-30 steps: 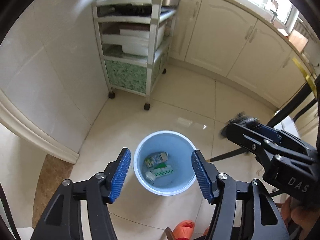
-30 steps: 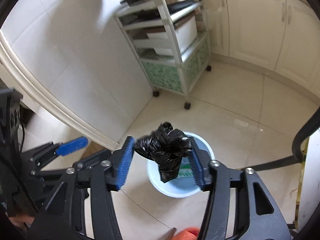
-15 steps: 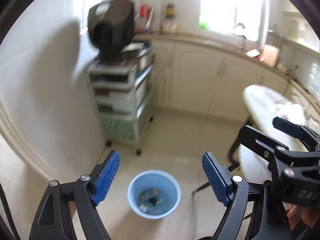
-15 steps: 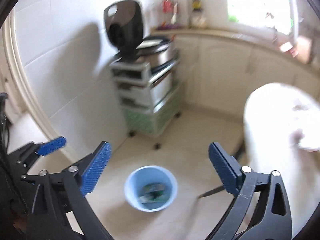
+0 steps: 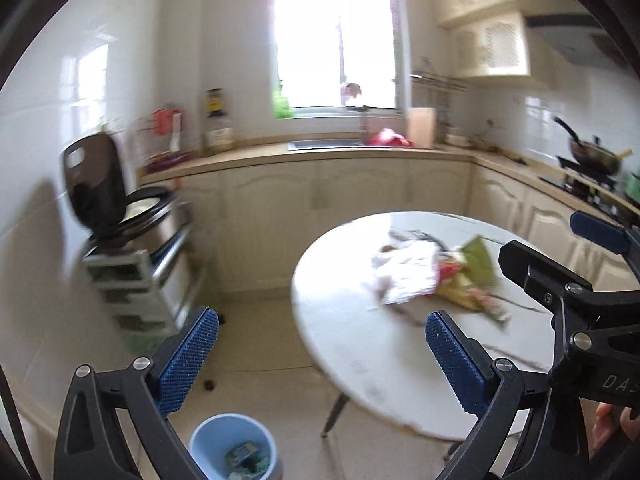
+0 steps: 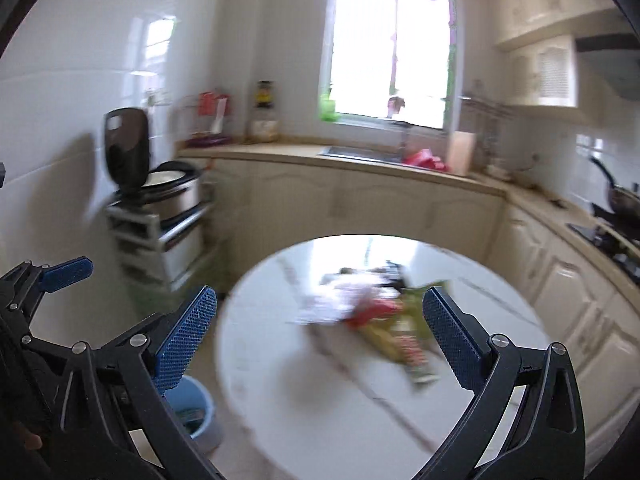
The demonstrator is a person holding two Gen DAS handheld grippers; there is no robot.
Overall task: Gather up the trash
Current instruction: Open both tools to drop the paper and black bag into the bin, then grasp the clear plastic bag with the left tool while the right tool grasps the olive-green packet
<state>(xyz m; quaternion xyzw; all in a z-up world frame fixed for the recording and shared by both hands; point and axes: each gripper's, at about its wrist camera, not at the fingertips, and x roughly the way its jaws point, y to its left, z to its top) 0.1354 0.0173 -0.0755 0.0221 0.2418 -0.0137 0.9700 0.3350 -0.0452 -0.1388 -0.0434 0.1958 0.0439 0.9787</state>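
Left tongs (image 5: 320, 358) spread wide, nothing between the blue pads (image 5: 188, 362); right tongs (image 6: 316, 340) likewise spread wide and empty, seen also at the right edge of the left wrist view; both held above the near edge of the round white tabletop (image 5: 360, 344), which stands on a thin dark leg. Trash: a blurred pile of white paper (image 5: 406, 276) lying just beside, apparently touching, a green, yellow and red wrapper (image 5: 470, 280), both toward the far right part of the tabletop; the same pile (image 6: 384, 320) appears in the right wrist view near the tabletop's middle, details too smeared to tell. Blue bin (image 5: 234, 448) on the tiled floor, beside the tabletop's near left edge, holding a few small packets; its rim (image 6: 196, 400) shows behind the right tongs' left finger. Wheeled shelf cart (image 5: 136, 276) against the left wall, carrying a rice cooker (image 5: 120, 208) with its lid raised; cream cabinets (image 5: 320, 204) under a window (image 5: 332, 36) at the back; a pan (image 5: 596, 156) on the stove at far right.
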